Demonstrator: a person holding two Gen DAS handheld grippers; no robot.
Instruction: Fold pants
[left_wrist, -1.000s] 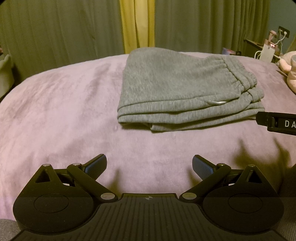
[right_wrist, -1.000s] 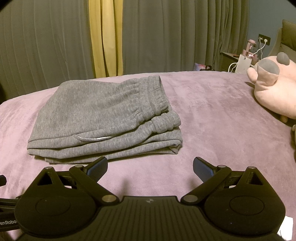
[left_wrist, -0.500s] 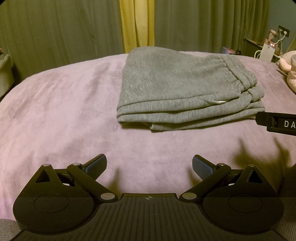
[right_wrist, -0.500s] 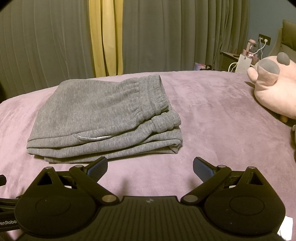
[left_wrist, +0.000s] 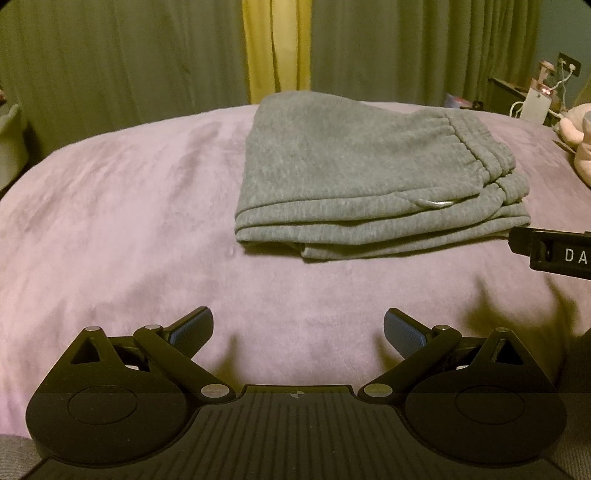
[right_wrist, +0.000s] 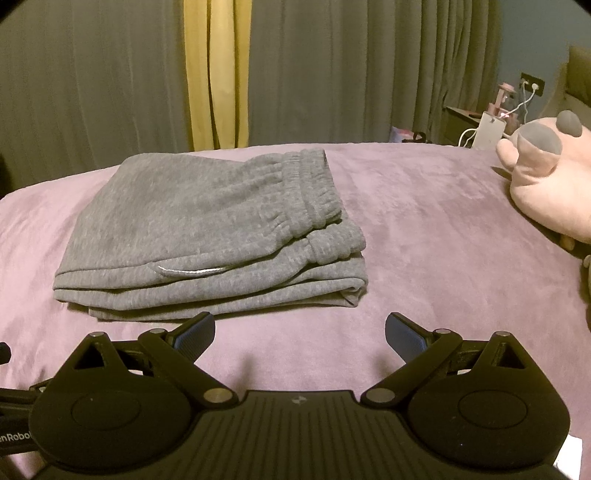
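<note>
Grey sweatpants (left_wrist: 369, 177) lie folded in a flat stack on the mauve bed cover (left_wrist: 129, 221), waistband to the right. They also show in the right wrist view (right_wrist: 207, 229). My left gripper (left_wrist: 298, 328) is open and empty, held back from the stack's near edge. My right gripper (right_wrist: 300, 330) is open and empty, just short of the stack's near right corner. Part of the right gripper's body (left_wrist: 554, 251) shows at the right edge of the left wrist view.
A pink plush toy (right_wrist: 546, 192) lies on the bed at the right. Grey and yellow curtains (right_wrist: 218, 74) hang behind the bed. A side table with chargers and cables (right_wrist: 491, 125) stands at the back right. The bed cover (right_wrist: 443, 229) lies bare around the pants.
</note>
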